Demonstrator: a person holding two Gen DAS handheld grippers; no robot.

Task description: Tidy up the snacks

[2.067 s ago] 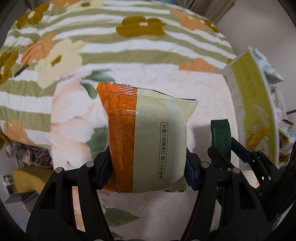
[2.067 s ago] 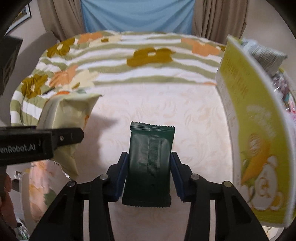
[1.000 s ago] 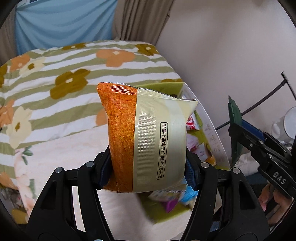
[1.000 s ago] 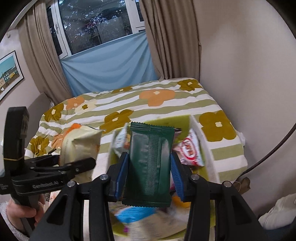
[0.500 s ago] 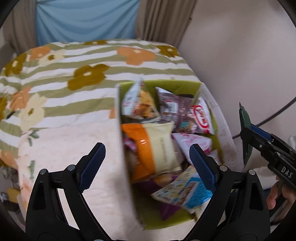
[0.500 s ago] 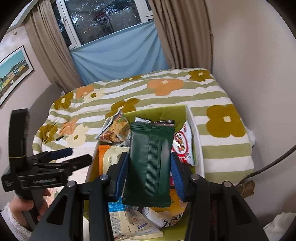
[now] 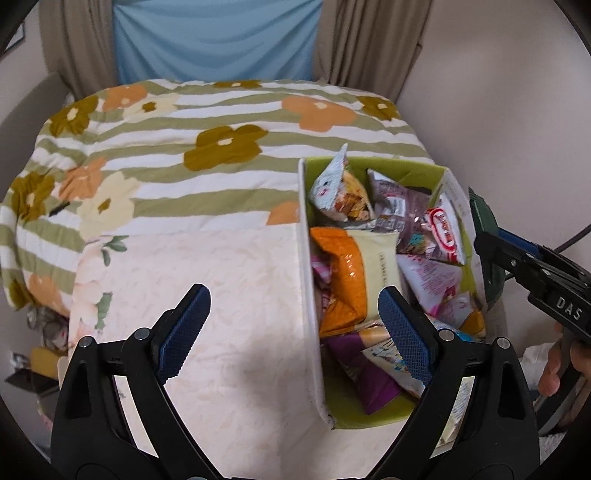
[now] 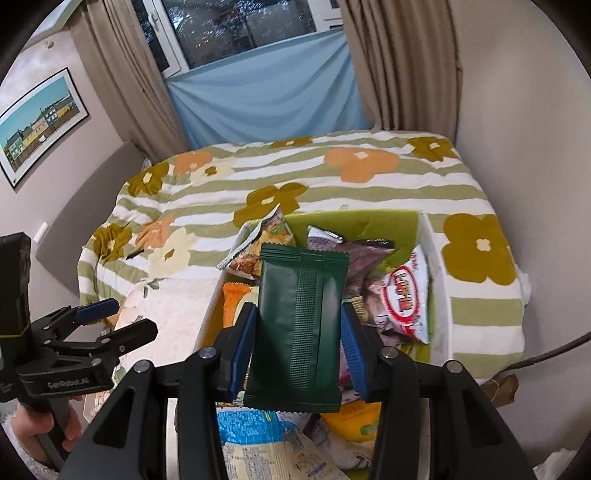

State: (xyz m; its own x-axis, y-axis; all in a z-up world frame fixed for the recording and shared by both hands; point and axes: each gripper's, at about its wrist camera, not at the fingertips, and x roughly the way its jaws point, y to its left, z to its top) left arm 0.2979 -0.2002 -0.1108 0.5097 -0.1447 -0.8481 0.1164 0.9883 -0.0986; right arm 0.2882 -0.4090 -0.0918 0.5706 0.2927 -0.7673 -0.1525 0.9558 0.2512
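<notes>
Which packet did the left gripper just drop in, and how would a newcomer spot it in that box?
Find the green box on the flowered bedspread, at its right edge. Against the box's left wall, about halfway along, lies the orange and cream packet, beyond the open left gripper. It is the only packet there split lengthwise into a plain orange band and a pale cream band.

Bed with floral striped quilt (image 8: 332,173), beige curtains (image 8: 399,62), window (image 8: 236,26) half-covered by blue cloth (image 8: 266,99), framed picture (image 8: 37,122) on wall.
</notes>
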